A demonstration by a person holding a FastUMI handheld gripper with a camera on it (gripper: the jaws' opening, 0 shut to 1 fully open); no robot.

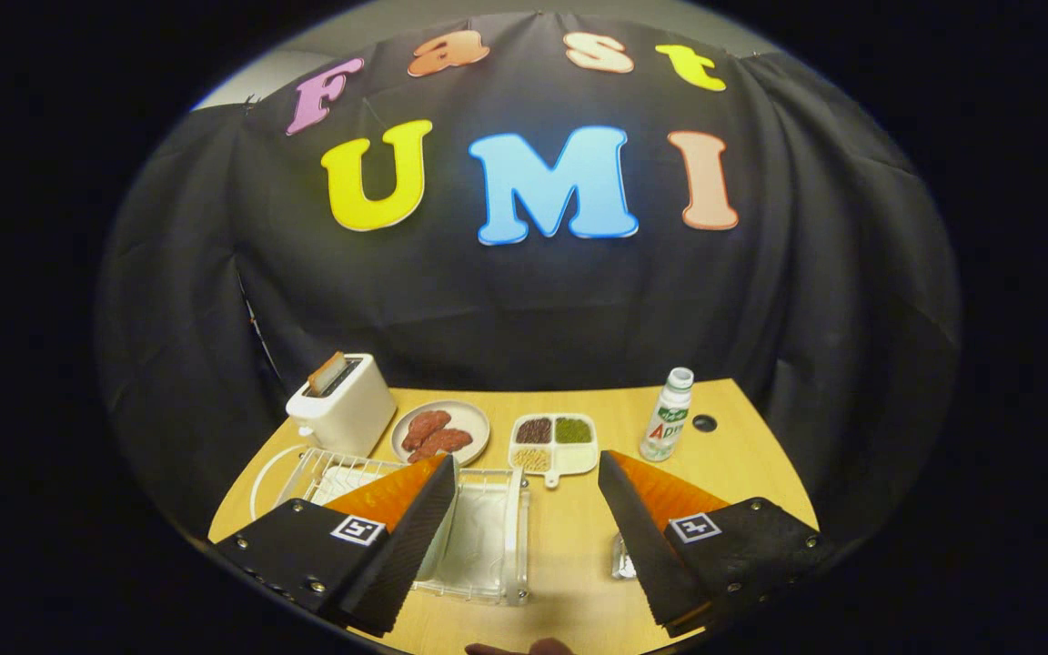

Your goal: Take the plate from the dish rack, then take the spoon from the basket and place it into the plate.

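The gripper (524,473) hangs above the wooden table (742,455) with its fingers spread wide apart and nothing held between them. The white wire dish rack (488,537) stands just ahead of and partly under the left finger (415,518); a pale plate (444,537) stands on edge inside it, against that finger's inner side. Whether they touch cannot be told.

A glinting object, possibly the spoon (622,557), lies beside the right finger, mostly hidden.

Beyond the fingers:
- round dish (441,432) holding reddish meat pieces;
- divided tray (553,443) with four grain compartments;
- white bottle (667,416), upright;
- toaster (342,405) with one bread slice in its slot.
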